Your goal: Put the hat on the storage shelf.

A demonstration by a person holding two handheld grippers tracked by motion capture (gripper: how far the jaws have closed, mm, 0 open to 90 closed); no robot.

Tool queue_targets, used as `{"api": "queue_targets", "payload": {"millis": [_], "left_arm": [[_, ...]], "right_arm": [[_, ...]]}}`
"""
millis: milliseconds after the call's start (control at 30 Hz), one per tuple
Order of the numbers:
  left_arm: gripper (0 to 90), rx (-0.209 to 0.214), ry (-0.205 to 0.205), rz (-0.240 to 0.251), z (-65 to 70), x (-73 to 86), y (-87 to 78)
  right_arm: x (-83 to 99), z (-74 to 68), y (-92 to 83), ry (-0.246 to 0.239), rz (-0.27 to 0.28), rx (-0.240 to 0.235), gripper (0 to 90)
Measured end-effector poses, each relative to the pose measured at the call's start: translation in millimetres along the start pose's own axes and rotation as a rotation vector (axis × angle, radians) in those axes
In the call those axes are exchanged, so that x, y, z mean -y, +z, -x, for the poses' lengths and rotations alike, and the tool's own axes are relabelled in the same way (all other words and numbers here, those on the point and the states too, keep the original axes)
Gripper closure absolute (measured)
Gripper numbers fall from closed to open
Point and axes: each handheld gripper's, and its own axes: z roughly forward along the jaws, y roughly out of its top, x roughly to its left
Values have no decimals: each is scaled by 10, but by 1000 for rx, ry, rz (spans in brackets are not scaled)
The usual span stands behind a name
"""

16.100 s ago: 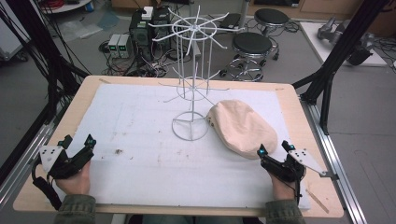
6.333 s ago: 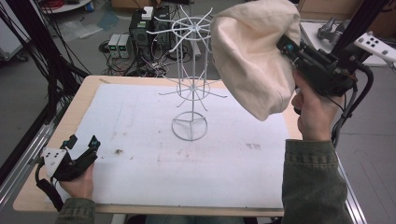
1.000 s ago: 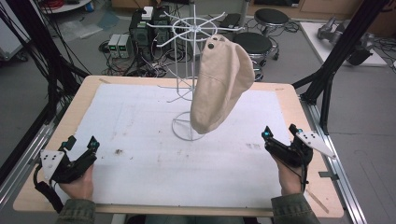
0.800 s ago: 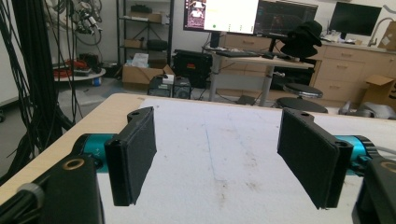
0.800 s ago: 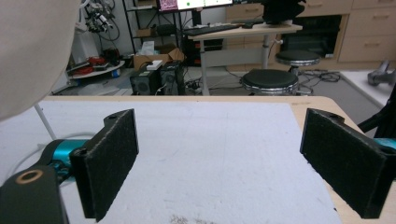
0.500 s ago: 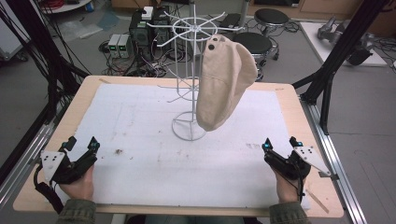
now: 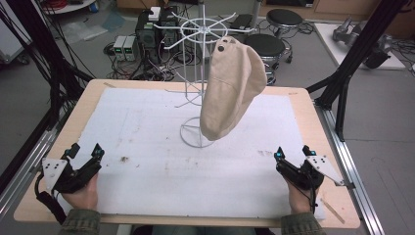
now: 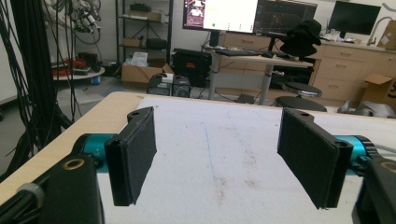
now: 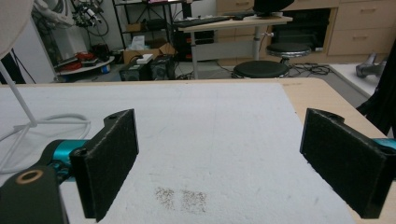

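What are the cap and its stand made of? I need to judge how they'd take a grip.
The beige cap looks like soft matte cloth, probably cotton: stitched panels, limp hang. The white wire rack seems painted or coated metal wire: thin, rigid spokes and ring base.

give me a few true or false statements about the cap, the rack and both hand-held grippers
1. The beige cap hangs from the white wire rack. True.
2. The right hand-held gripper is shut on the cap. False: its jaws stand open over the white mat, apart from the cap.
3. The left hand-held gripper is open and holds nothing. True.
4. The cap lies flat on the mat. False: it hangs above it.
5. The rack stands on the mat. True.
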Motion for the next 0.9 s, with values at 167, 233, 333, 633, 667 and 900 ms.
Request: {"api": "queue_targets", "payload": {"millis": [167, 233, 333, 633, 667, 900], "left_arm": [[282, 13, 6, -4, 23, 0, 18], [282, 17, 9, -5, 30, 2, 21], [282, 14, 5, -5, 20, 1, 16], [282, 11, -2, -6, 13, 6, 25], [282, 11, -2, -7, 9, 7, 25], [283, 7, -5, -9, -5, 7, 20]], "right_arm": [[0, -11, -9, 2, 0, -4, 106], [1, -15, -11, 5, -1, -5, 106], [3, -16, 2, 7, -6, -13, 106], [29, 7, 25, 41, -36, -14, 106], [29, 9, 28, 40, -31, -15, 106], [36, 6, 35, 48, -38, -23, 106]]}}
